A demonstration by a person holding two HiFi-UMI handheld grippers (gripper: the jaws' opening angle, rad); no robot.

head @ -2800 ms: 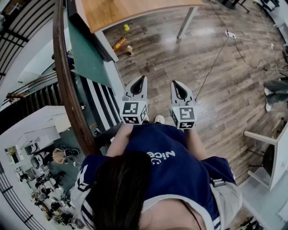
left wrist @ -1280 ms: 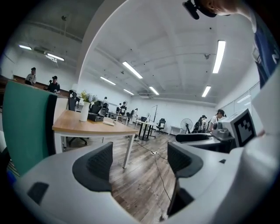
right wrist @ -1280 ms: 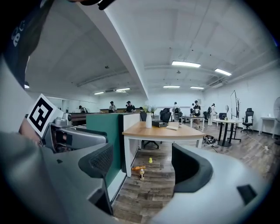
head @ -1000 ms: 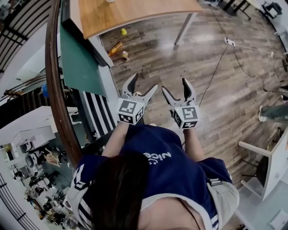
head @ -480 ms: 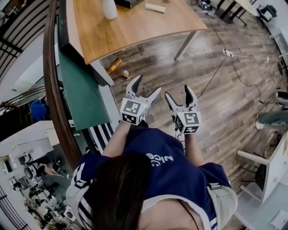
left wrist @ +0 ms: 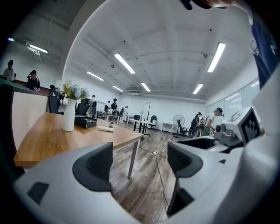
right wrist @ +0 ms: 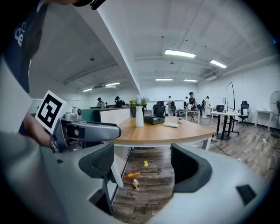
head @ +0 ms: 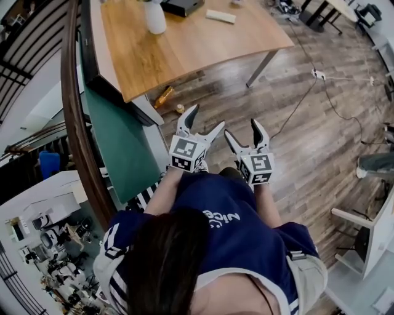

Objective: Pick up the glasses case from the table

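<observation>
Since the earliest picture both sets of fingers have spread from closed to wide, and over the last half second more of the desk (head: 184,49) has come into the head view. A person in a dark blue shirt stands on a wood-plank floor (head: 308,147), seen from above, holding both grippers out in front at about the same height. The left gripper (head: 206,120) has its fingers wide apart with nothing between them; its own view shows only floor and a desk leg through the gap. The right gripper (head: 241,129) is just beside it, fingers equally wide and empty (bare floor shows through the gap). Both are over the floor, well short of the desk's near edge. The glasses case (head: 220,16), a slim pale oblong too small to make out in detail, lies flat toward the far side of the wooden desk, well apart from both grippers. Near it sit a black box (head: 183,6) and, further left, a white vase (head: 154,17) holding flowers. On the floor below the desk edge lie an orange bottle (head: 164,96) and a small bottle (head: 180,109).
</observation>
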